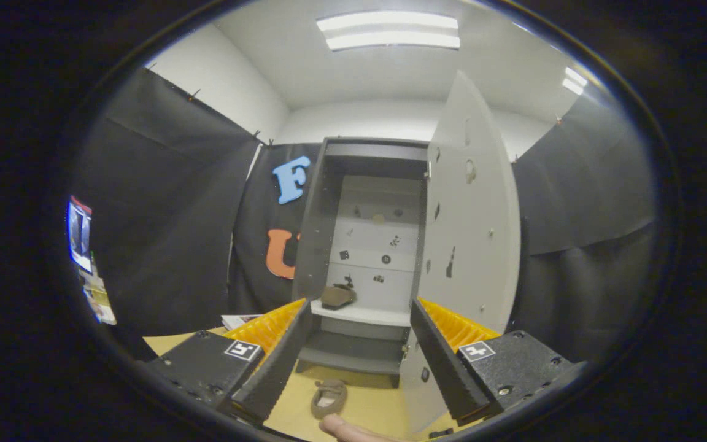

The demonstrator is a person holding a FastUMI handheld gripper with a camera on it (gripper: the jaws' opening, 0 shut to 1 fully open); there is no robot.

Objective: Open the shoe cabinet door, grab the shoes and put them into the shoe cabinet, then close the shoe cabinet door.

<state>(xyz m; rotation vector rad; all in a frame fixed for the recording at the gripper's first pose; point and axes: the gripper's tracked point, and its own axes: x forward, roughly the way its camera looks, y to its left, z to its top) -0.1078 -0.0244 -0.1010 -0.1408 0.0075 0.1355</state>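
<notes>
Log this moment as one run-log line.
grey shoe cabinet door: open | brown shoe on white shelf: stowed | second brown shoe on floor: between fingers, ungrasped | gripper: open

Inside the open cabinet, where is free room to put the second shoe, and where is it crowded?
The white shelf is bare to the right of the brown shoe already on it, up to the open white door. The grey lower shelf also looks bare. The left end is crowded. The second brown shoe lies on the floor between the open gripper fingers.
</notes>
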